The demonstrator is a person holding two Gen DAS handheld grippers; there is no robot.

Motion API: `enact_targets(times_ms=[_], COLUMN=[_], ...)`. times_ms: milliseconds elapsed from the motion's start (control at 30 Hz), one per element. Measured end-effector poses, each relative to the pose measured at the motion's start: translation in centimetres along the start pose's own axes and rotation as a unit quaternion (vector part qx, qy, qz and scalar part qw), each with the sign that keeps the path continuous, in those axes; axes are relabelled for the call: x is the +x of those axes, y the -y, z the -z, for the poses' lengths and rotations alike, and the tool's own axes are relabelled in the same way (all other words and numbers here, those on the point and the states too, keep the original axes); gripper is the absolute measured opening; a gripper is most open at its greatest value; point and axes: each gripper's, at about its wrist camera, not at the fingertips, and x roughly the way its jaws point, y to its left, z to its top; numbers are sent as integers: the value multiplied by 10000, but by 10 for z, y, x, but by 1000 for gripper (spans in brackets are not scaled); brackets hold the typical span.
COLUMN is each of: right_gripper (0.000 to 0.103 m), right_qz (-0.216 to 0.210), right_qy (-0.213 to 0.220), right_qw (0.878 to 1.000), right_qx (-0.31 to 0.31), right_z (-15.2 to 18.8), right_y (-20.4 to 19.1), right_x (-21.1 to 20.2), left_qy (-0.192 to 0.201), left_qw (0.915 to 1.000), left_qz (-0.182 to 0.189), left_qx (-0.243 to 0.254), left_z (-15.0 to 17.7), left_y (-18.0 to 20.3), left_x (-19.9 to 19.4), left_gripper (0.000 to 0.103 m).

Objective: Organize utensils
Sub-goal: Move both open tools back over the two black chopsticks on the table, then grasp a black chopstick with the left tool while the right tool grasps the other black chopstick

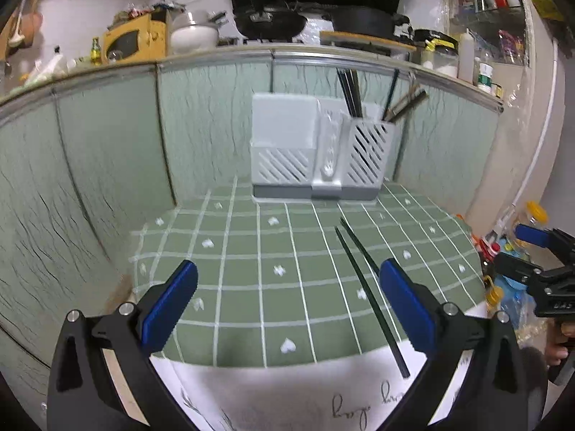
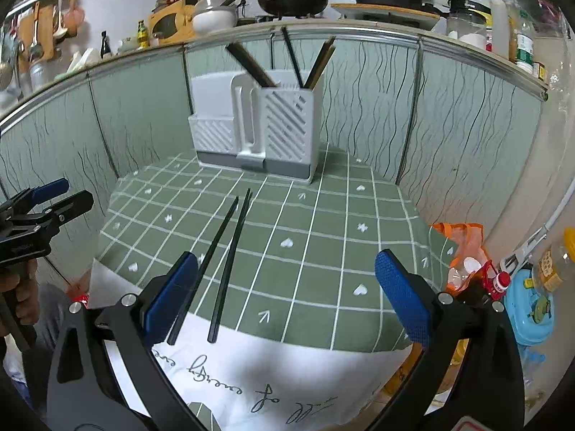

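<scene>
The left claw point(image 1: 287, 305) is hanging wide open over the near part of the tabletop point(image 1: 251, 251), its blue pads gripping nothing. The right claw point(image 2: 285, 298) is likewise gaping wide and empty above the same green checked cloth point(image 2: 323, 251).

Just ahead of the claws, a pair of dark chopsticks point(image 2: 222, 262) is lying on the cloth, side by side, near ends reaching onto the white lettered border. In the right wrist view they are sitting just beside the left finger of the right claw, one partly passing behind its pad; in the left wrist view the same pair point(image 1: 363, 287) is running next to the right finger of the left claw.

Farther back, a white and grey utensil holder point(image 1: 316, 151) is standing upright against the green panelled wall point(image 1: 107, 143). Several chopsticks are leaning inside its right-hand compartment. The right wrist view is showing the holder point(image 2: 258, 125) more sharply, with its slotted middle divider; the left wrist view is blurring it.

Each camera is catching the other claw at its edge: the right one at the far right of the left view, the left one at the far left of the right view, with fingers of a hand point(image 2: 21, 298) gripping its handle. Only the right view is showing an orange bag point(image 2: 463, 248) and a blue container point(image 2: 532, 309) beyond the tabletop's right edge.
</scene>
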Motion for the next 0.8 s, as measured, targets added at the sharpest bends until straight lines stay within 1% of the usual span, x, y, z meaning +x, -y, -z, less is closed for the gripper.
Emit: enact_targets(times_ms=[100, 200, 267, 333, 433, 500, 567, 600, 667, 700, 767, 800], right_gripper=[95, 93, 86, 82, 72, 67, 58, 56, 47, 45, 34, 31], right_qz=[-7, -47, -96, -177, -274, -365, -426, -446, -494, -504, -510, -538], right_qy=[-110, -188, -236, -321, -464, -525, -566, -584, -605, -606, -675, -687], right_qw=[9999, 9995, 9991, 9987, 9979, 9973, 9967, 9965, 9961, 9960, 9955, 9953], right_qx=[-116, -259, -325, -354, -366, -357, -384, -397, -421, -419, -429, -418], right_z=[13, 26, 32, 40, 49, 55, 59, 60, 63, 64, 65, 66], right_y=[-8, -18, -22, -28, -34, -38, -43, -45, -48, -50, -52, -52], right_x=[12, 22, 27, 35, 45, 52, 57, 59, 64, 66, 74, 76], left_qy=[-135, -167, -218, -278, -331, -359, -391, -421, -483, -513, -576, -602], left_qw=[9998, 9996, 9994, 9992, 9990, 9990, 9988, 9987, 9984, 9982, 9978, 9976], left_qz=[139, 236, 256, 278, 285, 281, 280, 276, 300, 323, 331, 341], left_qx=[1, 34, 54, 50, 43, 27, 27, 24, 4, -19, -38, -34], left_z=[15, 28, 35, 41, 49, 54, 58, 60, 63, 65, 69, 70], left_y=[0, 0, 1, 1, 0, -2, -4, -5, -7, -8, -9, -10], left_x=[7, 12, 14, 18, 20, 21, 22, 23, 24, 24, 25, 26], left_gripper=[98, 98, 98, 98, 98, 98, 98, 98, 98, 98, 98, 98])
